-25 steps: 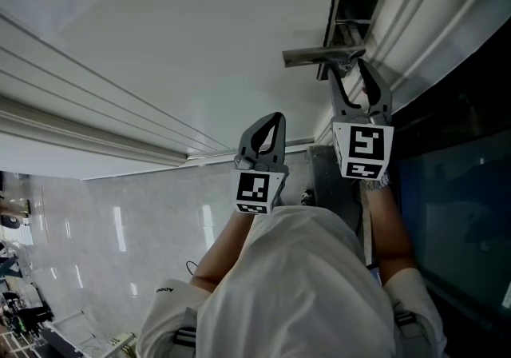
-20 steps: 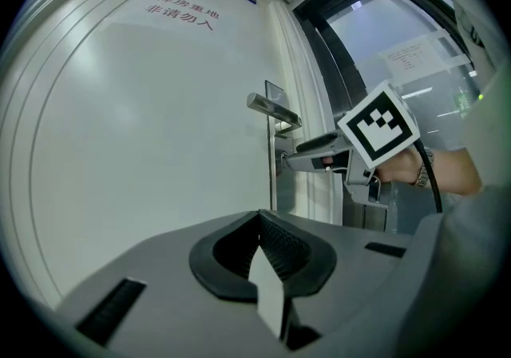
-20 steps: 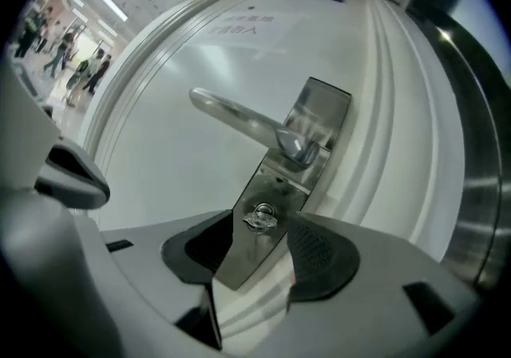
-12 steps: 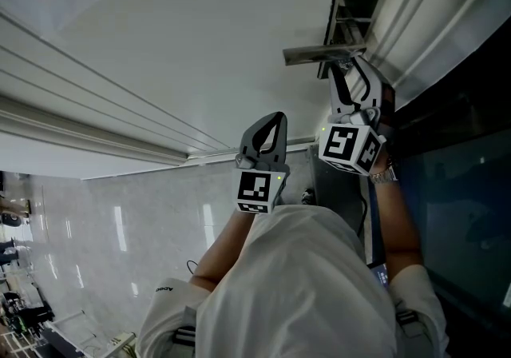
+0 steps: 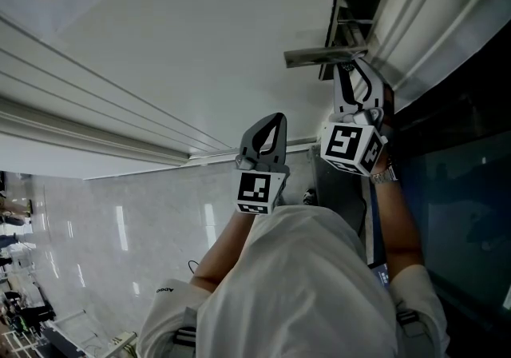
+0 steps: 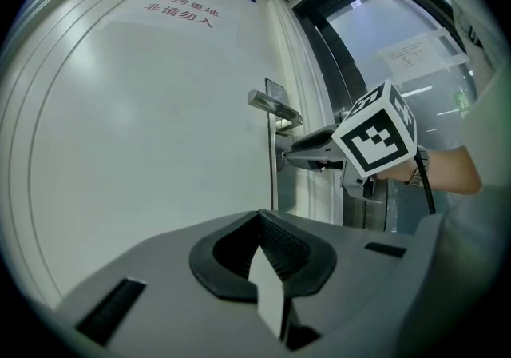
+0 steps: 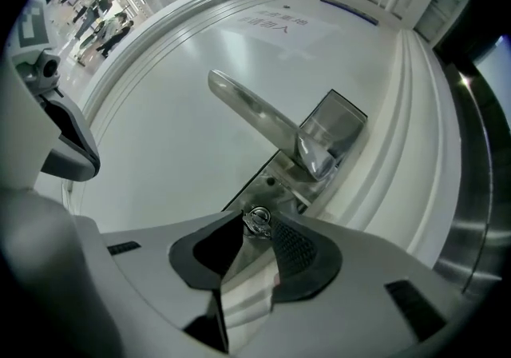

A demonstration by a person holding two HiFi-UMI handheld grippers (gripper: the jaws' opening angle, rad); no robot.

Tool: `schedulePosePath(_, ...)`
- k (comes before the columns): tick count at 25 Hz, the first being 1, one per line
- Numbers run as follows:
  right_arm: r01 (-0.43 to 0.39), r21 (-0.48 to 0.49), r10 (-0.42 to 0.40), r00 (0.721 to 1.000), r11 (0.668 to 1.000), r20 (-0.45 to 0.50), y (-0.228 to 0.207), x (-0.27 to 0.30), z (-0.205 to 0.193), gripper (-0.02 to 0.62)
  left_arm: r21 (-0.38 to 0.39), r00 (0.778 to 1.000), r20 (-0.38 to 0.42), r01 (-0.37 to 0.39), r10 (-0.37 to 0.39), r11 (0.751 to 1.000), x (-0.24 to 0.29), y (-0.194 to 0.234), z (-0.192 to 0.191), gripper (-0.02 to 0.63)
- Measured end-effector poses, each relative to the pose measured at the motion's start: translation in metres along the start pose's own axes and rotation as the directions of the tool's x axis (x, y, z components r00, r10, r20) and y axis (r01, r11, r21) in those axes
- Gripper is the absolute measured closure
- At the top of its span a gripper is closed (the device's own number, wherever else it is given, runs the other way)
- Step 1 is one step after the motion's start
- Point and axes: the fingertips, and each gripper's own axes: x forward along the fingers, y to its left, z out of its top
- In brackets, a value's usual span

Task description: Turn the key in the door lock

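Key [image 7: 256, 220]: small shiny metal disc below long steel handle [image 7: 263, 121]

Right gripper [image 7: 257, 224]: its jaws had just been closing and pressed on the key [image 7: 256, 217] set in the metal lock plate [image 7: 277, 175]. The lever handle [image 7: 254, 115] slanted above, against the white door [image 7: 160, 133].

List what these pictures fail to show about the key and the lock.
1. Keyhole and key blade: right gripper view, hidden behind the small silver key head, which sits between the grey right gripper's jaws; these have just been closing.
2. That key head: head view, covered by that gripper; left gripper view, too small.
3. Lower end of the silver lock plate: right gripper view, behind the gripper body.
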Motion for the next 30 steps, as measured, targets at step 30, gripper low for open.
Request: schedulePosePath(30, -0.064, 0.442, 0.053, 0.998, 0.895, 0.036, -0.0058, 0.0004, -0.0029, 0.581, -0.005, 1.0, -0.005, 0.001, -0.001, 1.0, 0.0046, 0.0044, -0.0024, 0.597)
